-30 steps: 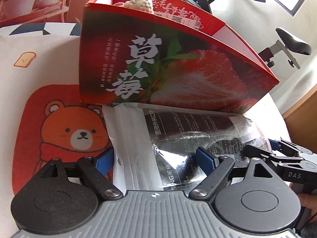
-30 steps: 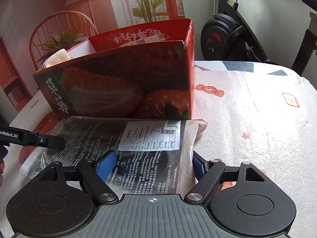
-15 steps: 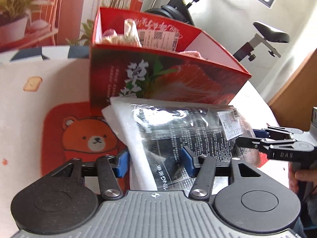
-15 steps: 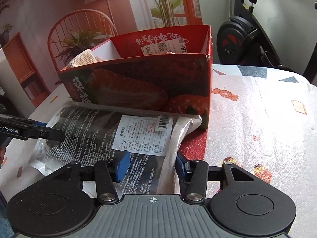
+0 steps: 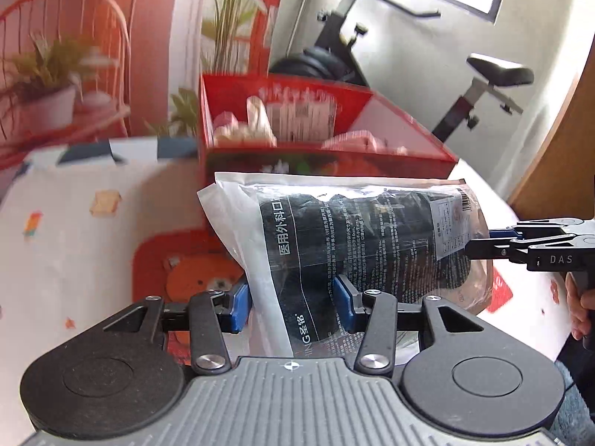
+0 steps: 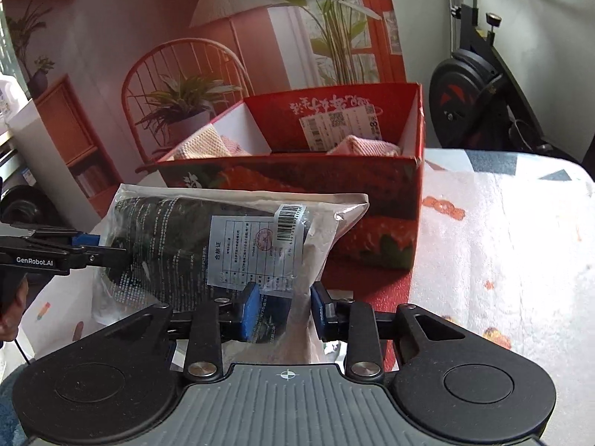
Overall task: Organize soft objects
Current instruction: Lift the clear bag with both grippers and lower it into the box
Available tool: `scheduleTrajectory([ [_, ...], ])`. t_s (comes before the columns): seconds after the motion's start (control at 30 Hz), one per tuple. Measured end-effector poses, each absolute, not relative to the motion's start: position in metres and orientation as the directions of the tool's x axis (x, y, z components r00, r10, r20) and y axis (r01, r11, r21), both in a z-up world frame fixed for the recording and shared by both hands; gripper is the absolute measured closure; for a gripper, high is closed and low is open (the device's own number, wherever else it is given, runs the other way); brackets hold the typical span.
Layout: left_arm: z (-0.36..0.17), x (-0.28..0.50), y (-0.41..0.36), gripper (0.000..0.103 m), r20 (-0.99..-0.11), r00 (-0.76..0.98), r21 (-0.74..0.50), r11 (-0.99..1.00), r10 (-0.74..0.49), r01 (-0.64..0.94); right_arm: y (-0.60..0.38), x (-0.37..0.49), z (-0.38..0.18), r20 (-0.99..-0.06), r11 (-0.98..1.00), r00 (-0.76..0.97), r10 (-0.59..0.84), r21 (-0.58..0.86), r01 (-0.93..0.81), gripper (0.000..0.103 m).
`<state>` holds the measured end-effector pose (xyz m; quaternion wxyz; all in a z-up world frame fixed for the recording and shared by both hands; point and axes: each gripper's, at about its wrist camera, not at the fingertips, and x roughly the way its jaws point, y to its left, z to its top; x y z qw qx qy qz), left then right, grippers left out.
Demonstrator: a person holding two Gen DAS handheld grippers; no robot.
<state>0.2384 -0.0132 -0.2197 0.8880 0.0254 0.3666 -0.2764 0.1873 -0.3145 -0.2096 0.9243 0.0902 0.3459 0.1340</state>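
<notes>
Both tongs pinch plastic packet (image 5: 357,230) | printed tablecloth (image 6: 502,245) | red box (image 6: 297,182) | exercise bike (image 6: 479,85) behind

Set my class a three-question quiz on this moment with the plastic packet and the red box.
1. True or false: both grippers grip the plastic packet.
2. Where does the red box stand relative to the packet?
A. behind it
B. under it
C. inside it
3. Fill in: the box already holds pink ___.

Key: 1 true, the left gripper and the right gripper each pinch one end; 2 A; 3 cloths.
</notes>
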Motion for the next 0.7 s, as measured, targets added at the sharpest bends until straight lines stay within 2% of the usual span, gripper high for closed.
scheduleTrajectory([
  [0.17, -0.184, 0.234, -0.02, 0.055, -0.581, 0.67, -0.116, 0.862, -0.462, 0.494, -0.309, 0.192, -0.172, -0.561, 0.963, 0.782, 0.271, 0.162, -0.218, 0.076],
  [0.37, -0.142, 0.25, -0.033, 0.055, -0.495, 0.732, -0.148, 0.876, -0.468, 0.46, -0.313, 0.21, -0.133, -0.516, 0.97, 0.822, 0.24, 0.098, -0.222, 0.076],
  [0.47, -0.127, 0.263, -0.037, 0.055, -0.464, 0.747, -0.18, 0.877, -0.475, 0.445, -0.317, 0.223, -0.117, -0.492, 0.97, 0.838, 0.235, 0.07, -0.231, 0.076],
  [0.57, -0.116, 0.277, -0.047, 0.055, -0.443, 0.764, -0.164, 0.88, -0.469, 0.446, -0.321, 0.24, -0.106, -0.479, 0.971, 0.849, 0.223, 0.034, -0.236, 0.076],
  [0.7, -0.109, 0.306, -0.059, 0.055, -0.438, 0.764, -0.184, 0.88, -0.473, 0.439, -0.325, 0.269, -0.102, -0.476, 0.973, 0.857, 0.196, -0.014, -0.231, 0.076],
])
